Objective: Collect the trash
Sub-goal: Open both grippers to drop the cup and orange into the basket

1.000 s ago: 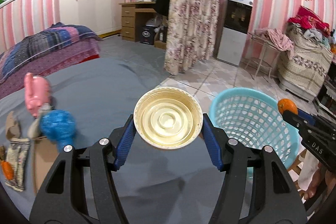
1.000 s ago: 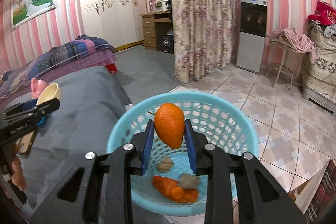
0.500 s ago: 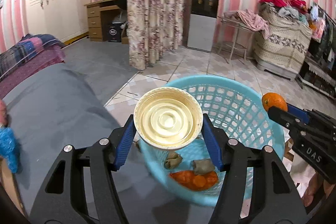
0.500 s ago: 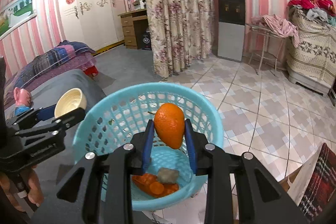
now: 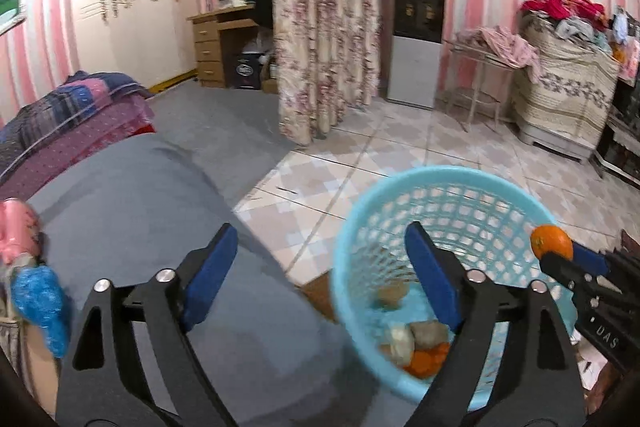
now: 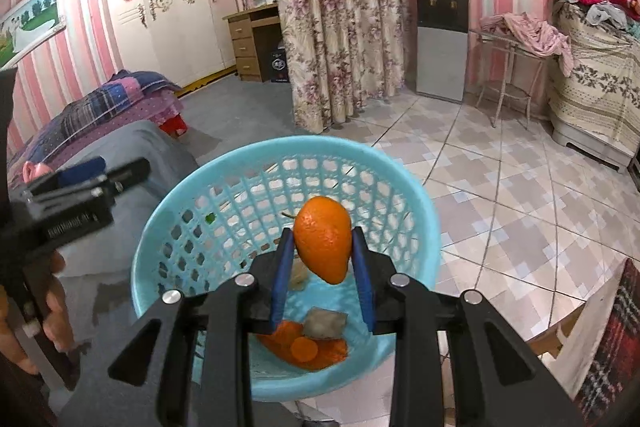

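a pink-striped bedroom, seen from two handheld grippers poised over a pale blue laundry-style basket [image 6: 288,163] that stands on the tiled floor [image 6: 500,187] at the edge of a grey-covered surface [image 5: 132,195]. the right gripper [image 6: 322,267] has its blue-padded jaws clamped on an orange fruit [image 6: 323,238], holding it above the basket's open mouth; from the left wrist camera the same orange [image 5: 551,242] shows at the tip of that gripper, just over the basket's far-right rim. the left gripper [image 5: 320,267] hangs with its jaws spread wide and nothing between them, one finger over the grey cover, the other over the basket [image 5: 448,187]. in the bottom of the basket lie orange peel scraps [image 6: 304,347], a greyish crumpled lump [image 6: 325,323] and a pale scrap, partly blurred. at the left edge of the grey surface sit a pink toy-like object [image 5: 18,231] and a crumpled blue item [image 5: 40,303], well apart from the basket. behind stand a floral curtain [image 5: 320,39], a water dispenser [image 5: 418,39], a wooden desk [image 5: 224,43] and a bed with a patchwork quilt [image 5: 68,107].
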The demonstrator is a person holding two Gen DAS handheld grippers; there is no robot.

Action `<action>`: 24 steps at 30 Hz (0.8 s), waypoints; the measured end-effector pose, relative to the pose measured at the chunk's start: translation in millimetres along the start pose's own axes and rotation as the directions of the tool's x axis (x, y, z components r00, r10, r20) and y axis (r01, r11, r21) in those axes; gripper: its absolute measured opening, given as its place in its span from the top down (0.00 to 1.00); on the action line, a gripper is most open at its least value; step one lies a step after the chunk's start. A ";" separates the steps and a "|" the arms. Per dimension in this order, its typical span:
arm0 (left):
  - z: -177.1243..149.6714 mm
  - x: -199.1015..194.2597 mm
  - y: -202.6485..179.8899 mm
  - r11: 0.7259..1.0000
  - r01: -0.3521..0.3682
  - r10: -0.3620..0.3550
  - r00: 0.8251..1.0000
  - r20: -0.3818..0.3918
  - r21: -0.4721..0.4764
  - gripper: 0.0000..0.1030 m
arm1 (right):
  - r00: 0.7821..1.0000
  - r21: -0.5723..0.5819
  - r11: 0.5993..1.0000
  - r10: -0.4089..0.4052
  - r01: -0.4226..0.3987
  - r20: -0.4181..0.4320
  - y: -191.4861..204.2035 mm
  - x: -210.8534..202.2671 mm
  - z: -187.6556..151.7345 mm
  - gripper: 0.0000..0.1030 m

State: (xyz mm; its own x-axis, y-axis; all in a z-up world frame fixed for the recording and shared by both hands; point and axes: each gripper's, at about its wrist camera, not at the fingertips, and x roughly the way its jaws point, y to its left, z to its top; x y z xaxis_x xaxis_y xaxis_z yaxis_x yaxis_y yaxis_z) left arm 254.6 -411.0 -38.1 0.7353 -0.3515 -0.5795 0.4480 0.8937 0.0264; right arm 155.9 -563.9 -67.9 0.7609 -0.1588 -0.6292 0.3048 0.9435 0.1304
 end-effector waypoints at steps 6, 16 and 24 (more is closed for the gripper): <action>-5.6 -14.2 31.4 0.997 -0.059 0.059 0.998 0.003 -0.040 0.14 | 1.000 -0.022 1.000 0.011 -0.011 -0.014 21.5 7.3 -4.7 0.70; -10.9 -42.0 69.4 0.990 -0.106 0.108 0.994 0.017 -0.090 0.10 | 1.000 -0.028 0.999 -0.016 0.016 0.027 38.3 -2.3 0.4 0.27; -12.1 -63.5 87.0 0.985 -0.135 0.139 0.990 0.037 -0.111 0.09 | 0.998 -0.034 0.999 -0.017 0.019 0.053 48.5 -10.8 5.0 0.09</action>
State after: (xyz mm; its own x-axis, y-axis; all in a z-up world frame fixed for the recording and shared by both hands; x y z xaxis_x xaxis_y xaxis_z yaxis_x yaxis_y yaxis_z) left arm 240.7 -307.6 -8.9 0.8091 -0.2336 -0.5393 0.2858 0.9582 0.0137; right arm 165.3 -517.9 -50.9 0.7845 -0.1903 -0.5903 0.2997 0.9496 0.0922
